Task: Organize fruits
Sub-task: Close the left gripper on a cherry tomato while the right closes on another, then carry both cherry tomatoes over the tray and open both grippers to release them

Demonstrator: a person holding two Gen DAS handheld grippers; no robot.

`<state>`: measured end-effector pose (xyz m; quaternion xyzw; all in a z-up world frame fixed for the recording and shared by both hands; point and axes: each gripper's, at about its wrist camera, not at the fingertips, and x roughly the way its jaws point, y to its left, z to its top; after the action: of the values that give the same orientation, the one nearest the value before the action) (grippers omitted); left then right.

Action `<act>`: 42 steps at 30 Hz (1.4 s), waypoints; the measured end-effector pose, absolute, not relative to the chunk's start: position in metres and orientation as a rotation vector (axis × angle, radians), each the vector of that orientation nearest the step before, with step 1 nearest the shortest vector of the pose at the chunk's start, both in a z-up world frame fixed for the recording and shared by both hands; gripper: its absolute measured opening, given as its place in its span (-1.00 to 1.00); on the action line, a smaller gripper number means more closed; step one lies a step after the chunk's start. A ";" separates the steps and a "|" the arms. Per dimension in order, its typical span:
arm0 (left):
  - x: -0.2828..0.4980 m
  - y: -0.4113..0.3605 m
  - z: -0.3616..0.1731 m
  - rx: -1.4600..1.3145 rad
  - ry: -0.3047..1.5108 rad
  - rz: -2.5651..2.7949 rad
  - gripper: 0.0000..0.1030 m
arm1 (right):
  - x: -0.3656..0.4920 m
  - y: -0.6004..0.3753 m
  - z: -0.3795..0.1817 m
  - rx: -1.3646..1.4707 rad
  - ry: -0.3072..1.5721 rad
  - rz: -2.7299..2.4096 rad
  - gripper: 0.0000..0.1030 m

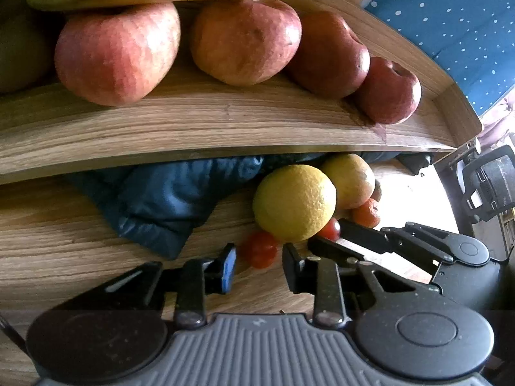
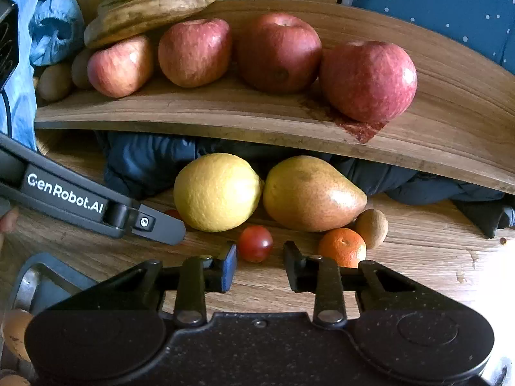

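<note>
Low on the wooden table (image 1: pixel 64 241), under the lip of a raised wooden shelf (image 1: pixel 193 128): a heap of loose fruit. Among it, two cherry tomatoes, small, round, glossy red. Left tomato (image 1: pixel 259 249) just ahead of the left gripper (image 1: pixel 260 271), centred on the gap, with the fingers (image 1: pixel 227 268) set a little apart and not pressing on it (blue pad on one, plain black on the other). Right tomato (image 2: pixel 255 243) likewise just beyond the right gripper (image 2: pixel 260 267), fingers (image 2: pixel 229 267) narrowly parted, pinching nothing. Behind both tomatoes, a yellow dimpled citrus (image 2: pixel 217 191) touching a speckled pear (image 2: pixel 310 193); beside the pear, a mandarin (image 2: pixel 342 246) and a small brown fruit (image 2: pixel 371 228). Up on the shelf, four red apples (image 2: pixel 278 51) in a row, with browning bananas (image 2: pixel 151 9) at the left end. Beneath the shelf, a crumpled dark blue garment (image 1: pixel 161 199). Beyond, blue fabric with white dots (image 1: pixel 450 32).
</note>
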<state>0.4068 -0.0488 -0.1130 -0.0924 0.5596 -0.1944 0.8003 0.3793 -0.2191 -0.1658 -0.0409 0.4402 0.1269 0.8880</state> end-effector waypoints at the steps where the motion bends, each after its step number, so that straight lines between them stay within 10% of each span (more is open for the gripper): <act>1: 0.407 -0.049 -0.113 -0.196 1.200 -0.417 -0.40 | 0.379 -0.219 -0.166 -0.083 0.914 0.263 -0.44; 42: 0.323 -0.043 -0.090 -0.120 1.161 -0.477 -0.54 | 0.276 -0.209 -0.128 -0.040 0.858 0.218 -0.53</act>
<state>0.3226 -0.0431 -0.0900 -0.0560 0.5430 -0.2232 0.8076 0.2762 -0.2091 -0.1278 -0.0194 0.4152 0.1053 0.9034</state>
